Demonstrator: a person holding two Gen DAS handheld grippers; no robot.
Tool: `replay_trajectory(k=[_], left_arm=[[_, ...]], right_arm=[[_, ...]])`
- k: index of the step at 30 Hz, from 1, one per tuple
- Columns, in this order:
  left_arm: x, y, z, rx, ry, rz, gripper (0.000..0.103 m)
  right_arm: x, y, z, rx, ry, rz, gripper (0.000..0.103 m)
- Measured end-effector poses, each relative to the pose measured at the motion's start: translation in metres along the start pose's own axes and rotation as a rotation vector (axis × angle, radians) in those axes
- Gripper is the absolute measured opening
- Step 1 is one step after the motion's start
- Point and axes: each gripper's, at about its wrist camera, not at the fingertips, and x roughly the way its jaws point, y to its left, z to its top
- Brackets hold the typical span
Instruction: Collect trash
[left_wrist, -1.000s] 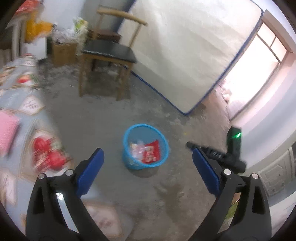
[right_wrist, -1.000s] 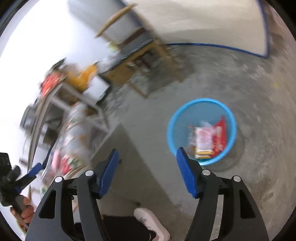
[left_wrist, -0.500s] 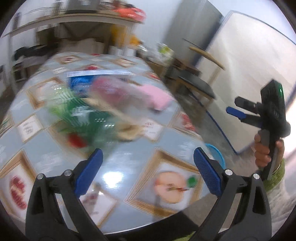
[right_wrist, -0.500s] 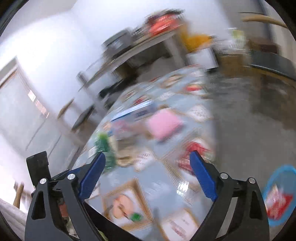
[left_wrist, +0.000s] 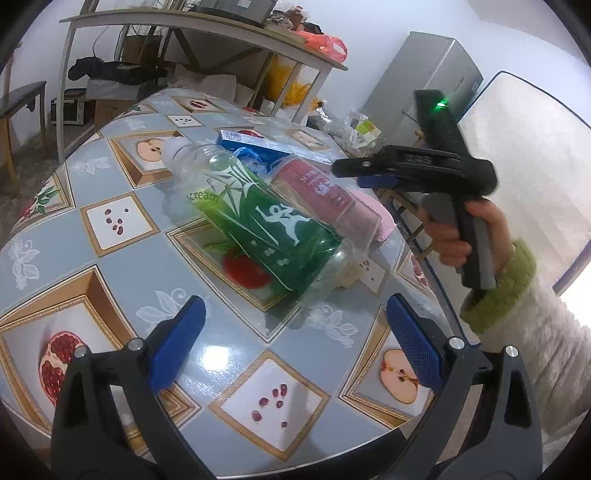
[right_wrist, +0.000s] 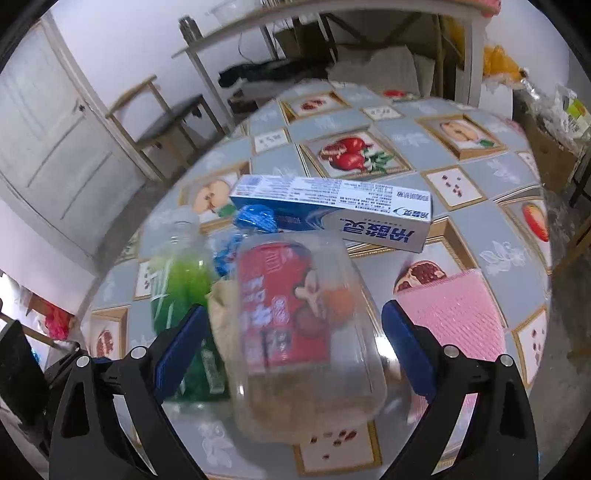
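Note:
A clear bottle with a green label (left_wrist: 258, 218) lies on the fruit-patterned table (left_wrist: 122, 221), next to a clear bottle with a red label (left_wrist: 325, 195). Both also show in the right wrist view: green (right_wrist: 181, 295), red (right_wrist: 295, 325). My left gripper (left_wrist: 295, 347) is open just short of the green bottle's base. My right gripper (right_wrist: 291, 354) is open with the red bottle between its jaws, not clamped. In the left wrist view the right gripper (left_wrist: 343, 170) hangs over the red bottle.
A blue and white box (right_wrist: 332, 210), a crumpled blue wrapper (right_wrist: 255, 218) and a pink cloth (right_wrist: 458, 317) lie on the table. A shelf rack (left_wrist: 199, 22), a grey fridge (left_wrist: 424, 77) and a chair (right_wrist: 162, 118) stand beyond.
Both grippers swung from the floor bin up to the table, then closed in on the bottles. The right gripper now straddles the red-label bottle.

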Motion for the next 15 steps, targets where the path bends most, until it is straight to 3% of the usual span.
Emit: replay_trajectory(k=[4, 7, 15], left_arm=[[0.002, 0.007, -0.001, -0.005, 0.002, -0.015, 0.095], [0.003, 0.012, -0.002, -0.013, 0.004, -0.023, 0.095], [0.009, 0.023, 0.0, -0.052, 0.023, -0.041, 0.095]], right_arm=[[0.016, -0.006, 0.006, 0.041, 0.04, 0.017, 0.091], [0.017, -0.005, 0.003, 0.049, 0.036, 0.008, 0.08], [0.004, 0.005, -0.004, 0.024, -0.014, -0.05, 0.079]])
